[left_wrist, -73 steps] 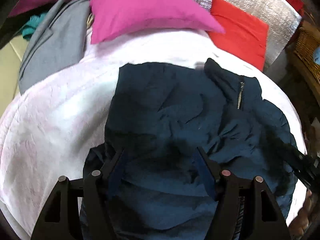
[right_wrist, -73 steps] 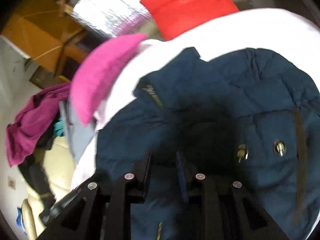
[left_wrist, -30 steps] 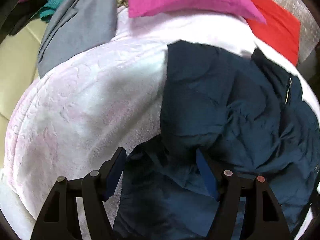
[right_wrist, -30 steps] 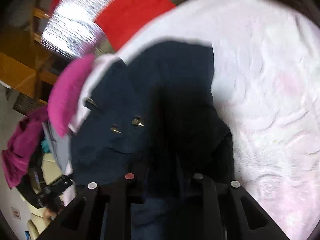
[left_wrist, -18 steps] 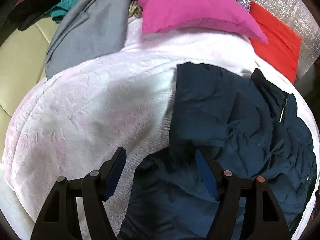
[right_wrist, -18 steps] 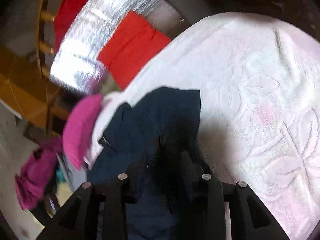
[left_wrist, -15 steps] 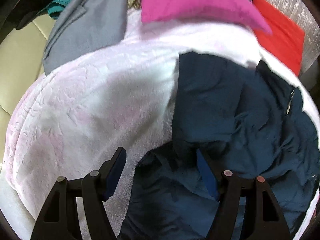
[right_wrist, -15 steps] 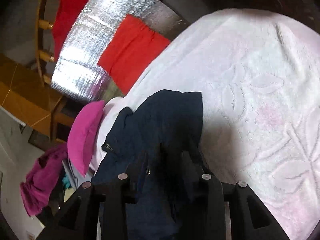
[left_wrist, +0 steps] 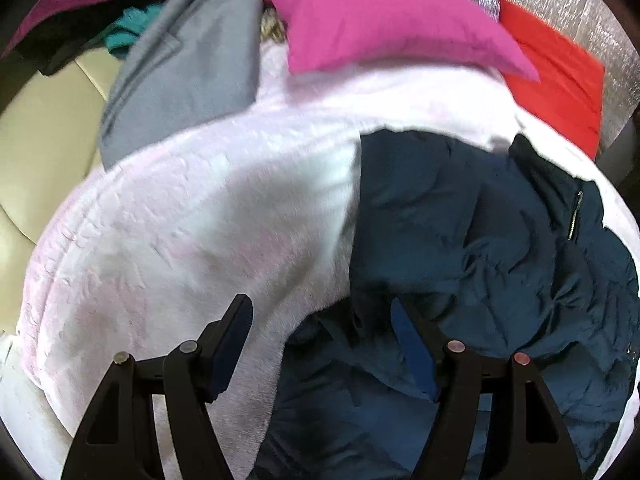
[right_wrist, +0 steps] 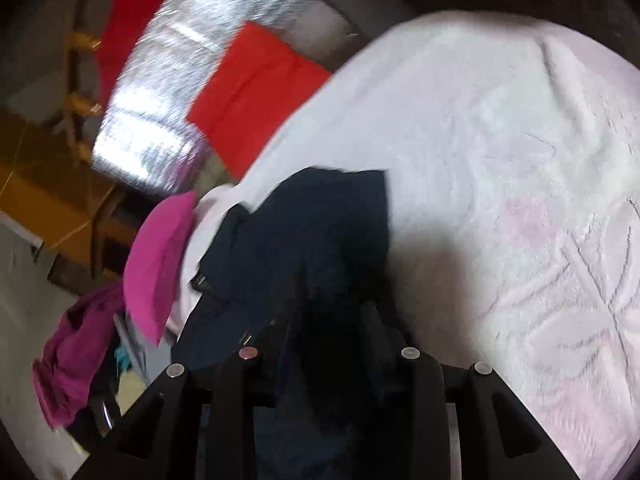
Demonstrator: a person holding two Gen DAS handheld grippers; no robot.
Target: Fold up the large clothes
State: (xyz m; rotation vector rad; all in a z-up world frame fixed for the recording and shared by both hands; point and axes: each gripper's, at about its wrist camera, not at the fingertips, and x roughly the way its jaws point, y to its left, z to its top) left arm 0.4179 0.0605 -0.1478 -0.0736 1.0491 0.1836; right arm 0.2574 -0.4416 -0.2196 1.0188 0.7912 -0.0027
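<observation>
**Navy jacket bunched on pale blanket**

A dark navy padded jacket (left_wrist: 480, 248), creased and puffy, zipper at 3 o'clock, lies on a pinkish-white blanket (left_wrist: 180, 240), with a magenta pillow (left_wrist: 380, 20) at 12 o'clock. The left claw (left_wrist: 320, 340) stands apart over the jacket's edge. The right claw (right_wrist: 328, 320), which has just been closing, is clamped on dark jacket fabric.

Navy jacket (left_wrist: 480, 248): matt puffy cloth, creased, metal zip.
Pale pink blanket (left_wrist: 180, 240): plush, embossed pile.
Magenta pillow (left_wrist: 380, 20): smooth cloth.
Foil sheet (right_wrist: 192, 60), upper left: crinkled, shiny.
Gripper fingers (left_wrist: 224, 344): matt black plastic, metal pins.
</observation>
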